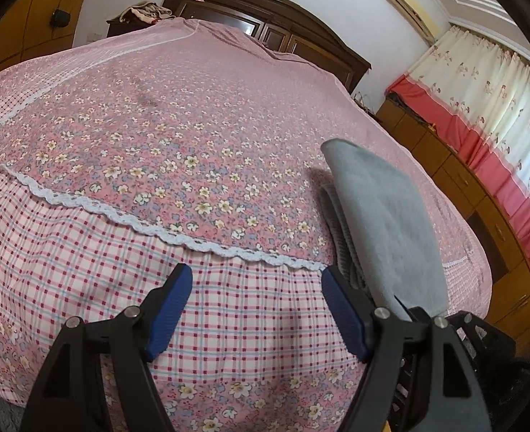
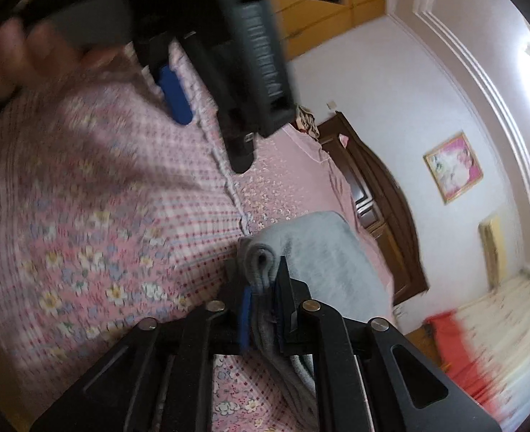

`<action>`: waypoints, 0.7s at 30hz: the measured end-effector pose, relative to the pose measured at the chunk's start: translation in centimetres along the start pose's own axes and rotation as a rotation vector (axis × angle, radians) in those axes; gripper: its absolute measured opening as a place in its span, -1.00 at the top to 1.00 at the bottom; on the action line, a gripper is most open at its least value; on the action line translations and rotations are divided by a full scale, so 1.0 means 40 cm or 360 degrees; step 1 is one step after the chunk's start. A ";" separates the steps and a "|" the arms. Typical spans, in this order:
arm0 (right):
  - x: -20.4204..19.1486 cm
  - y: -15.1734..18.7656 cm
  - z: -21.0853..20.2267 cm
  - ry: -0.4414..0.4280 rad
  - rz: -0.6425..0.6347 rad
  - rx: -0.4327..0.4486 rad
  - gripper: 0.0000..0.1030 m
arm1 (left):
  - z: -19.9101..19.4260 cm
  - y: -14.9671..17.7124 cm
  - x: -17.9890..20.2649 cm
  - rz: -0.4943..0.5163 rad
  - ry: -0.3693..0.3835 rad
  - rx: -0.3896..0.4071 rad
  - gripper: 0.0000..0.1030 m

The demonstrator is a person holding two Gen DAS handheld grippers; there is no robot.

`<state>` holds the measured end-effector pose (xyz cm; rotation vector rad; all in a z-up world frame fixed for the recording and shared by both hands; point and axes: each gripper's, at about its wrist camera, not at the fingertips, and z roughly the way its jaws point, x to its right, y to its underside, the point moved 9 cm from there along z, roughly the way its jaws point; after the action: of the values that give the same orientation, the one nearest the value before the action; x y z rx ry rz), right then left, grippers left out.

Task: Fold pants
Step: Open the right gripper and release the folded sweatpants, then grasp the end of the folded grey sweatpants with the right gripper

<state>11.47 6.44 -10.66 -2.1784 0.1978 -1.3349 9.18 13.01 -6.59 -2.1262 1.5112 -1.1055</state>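
The grey pants (image 1: pixel 380 216) are folded into a thick bundle that stands on edge on the bed's right side. My right gripper (image 2: pixel 263 284) is shut on the near end of the pants (image 2: pixel 311 255), with layered grey fabric pinched between its blue pads. My left gripper (image 1: pixel 255 273) hovers open over the plaid band of the bedcover, just left of the pants, with nothing between its blue pads (image 1: pixel 167 309). In the right wrist view the left gripper (image 2: pixel 178 97) is blurred at the top, with a person's hand (image 2: pixel 12 57) behind it.
The bed (image 1: pixel 156 136) has a pink floral cover with white lace trim (image 1: pixel 120 216). A dark wooden headboard (image 1: pixel 283 25) stands at the far end. Low wooden cabinets (image 1: pixel 481 198) and red-and-cream curtains (image 1: pixel 499 100) run along the right side.
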 end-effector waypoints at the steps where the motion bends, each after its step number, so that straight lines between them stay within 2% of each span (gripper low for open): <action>1: 0.009 -0.006 -0.006 -0.0050 0.0081 0.0007 0.63 | 0.001 0.002 0.003 0.0000 0.0003 0.0000 -0.51; 5: 0.069 -0.032 -0.031 -0.0374 0.0570 0.0067 0.49 | 0.008 0.006 0.003 -0.0003 0.0005 -0.0003 -0.51; 7: 0.138 -0.031 -0.034 -0.0600 0.0975 0.0106 0.35 | 0.009 0.007 0.004 0.0002 0.0007 -0.0003 -0.51; 9: 0.199 -0.014 -0.025 -0.0741 0.1278 0.0122 0.31 | 0.009 0.009 0.010 0.0011 0.0007 -0.0002 -0.51; 11: 0.279 0.019 -0.003 -0.0806 0.1555 0.0108 0.30 | 0.004 0.011 0.030 0.0050 0.0006 -0.0009 -0.51; 14: 0.345 0.069 0.015 -0.0803 0.1782 0.0119 0.30 | -0.026 -0.007 0.111 0.0138 0.0136 0.0017 -0.51; 17: 0.384 0.143 0.045 -0.0934 0.2198 0.0149 0.32 | -0.030 -0.042 0.203 0.0194 0.0237 0.0049 -0.51; 19: 0.394 0.203 0.067 -0.1034 0.2510 0.0169 0.41 | 0.003 -0.050 0.257 0.0264 0.0187 0.0014 -0.48; 20: 0.394 0.221 0.072 -0.1053 0.2586 0.0175 0.51 | 0.014 -0.051 0.274 0.0296 0.0154 0.0004 -0.41; 21: 0.392 0.233 0.075 -0.1061 0.2648 0.0176 0.54 | 0.028 -0.051 0.299 0.0344 0.0120 -0.0002 -0.24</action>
<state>23.27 -6.43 -4.60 -1.3569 1.2270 0.2978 13.10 2.84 -1.13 -1.8869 1.7280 -1.1171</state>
